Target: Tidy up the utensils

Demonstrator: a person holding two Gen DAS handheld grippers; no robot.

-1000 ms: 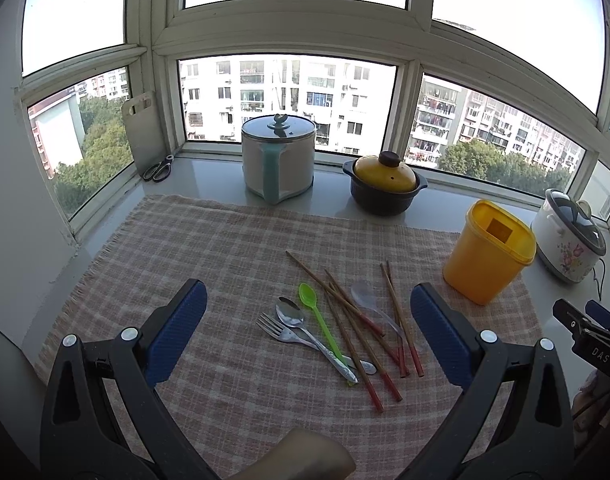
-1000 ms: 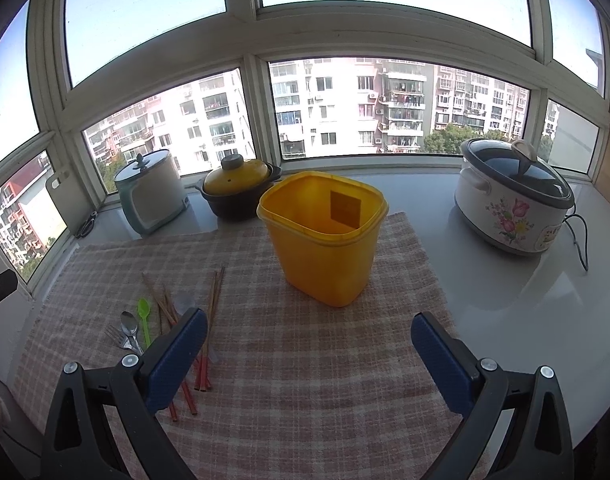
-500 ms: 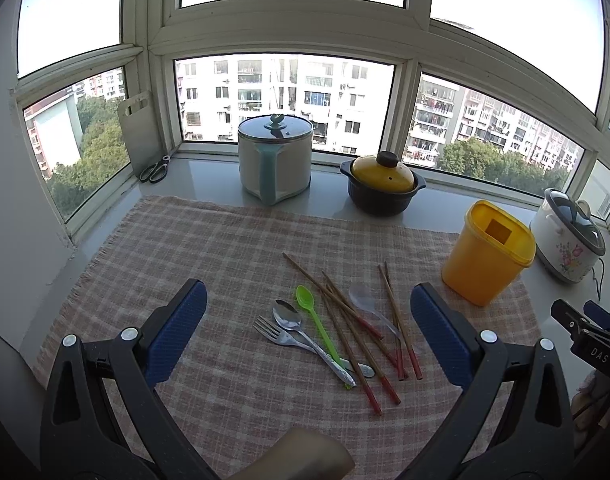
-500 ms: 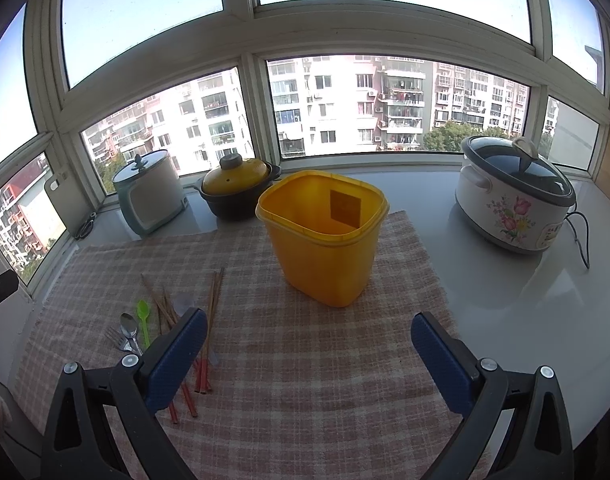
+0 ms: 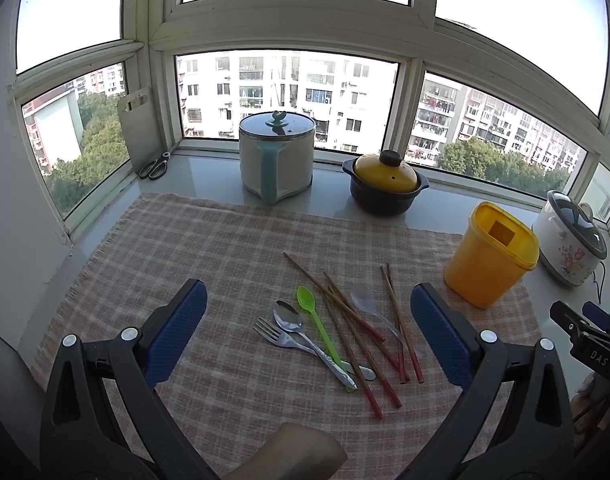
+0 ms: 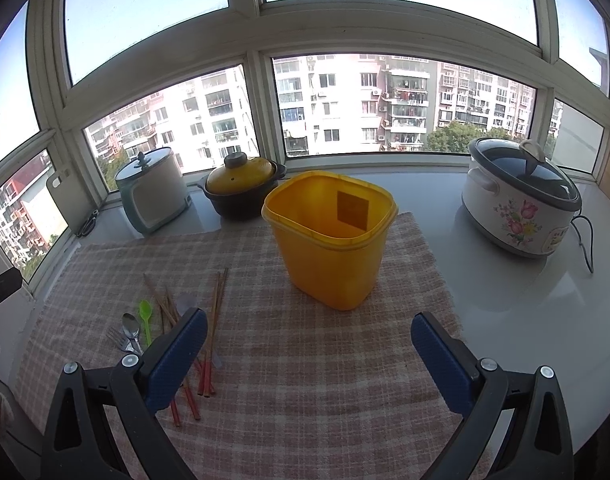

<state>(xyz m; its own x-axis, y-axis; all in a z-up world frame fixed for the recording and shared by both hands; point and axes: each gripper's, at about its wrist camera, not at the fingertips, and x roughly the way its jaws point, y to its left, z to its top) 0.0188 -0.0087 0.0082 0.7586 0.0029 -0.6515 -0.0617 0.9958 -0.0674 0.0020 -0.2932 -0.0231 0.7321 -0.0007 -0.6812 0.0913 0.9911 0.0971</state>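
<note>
A loose pile of utensils lies on the checked cloth [image 5: 209, 248]: a metal fork [image 5: 277, 336], a metal spoon [image 5: 297, 326], a green plastic spoon [image 5: 317, 322], a clear plastic spoon [image 5: 367, 306] and several red-tipped wooden chopsticks [image 5: 345, 312]. My left gripper [image 5: 307, 330] is open and empty, held above the pile. An empty yellow plastic container [image 6: 329, 240] stands upright on the cloth; it also shows in the left wrist view [image 5: 489, 256]. My right gripper [image 6: 309, 354] is open and empty in front of it. The pile [image 6: 173, 312] lies to its left.
On the sill behind stand a white pot with a teal handle [image 5: 277, 160], a yellow-lidded black casserole [image 5: 385, 184], and a flowered rice cooker [image 6: 521, 208] with its cord. A cutting board [image 5: 139, 132] and scissors [image 5: 155, 166] are at the far left corner.
Both grippers stay open. The left wrist view has drifted slightly, so the pile sits a little lower and nearer the middle between the fingers. The right gripper has hardly moved.
</note>
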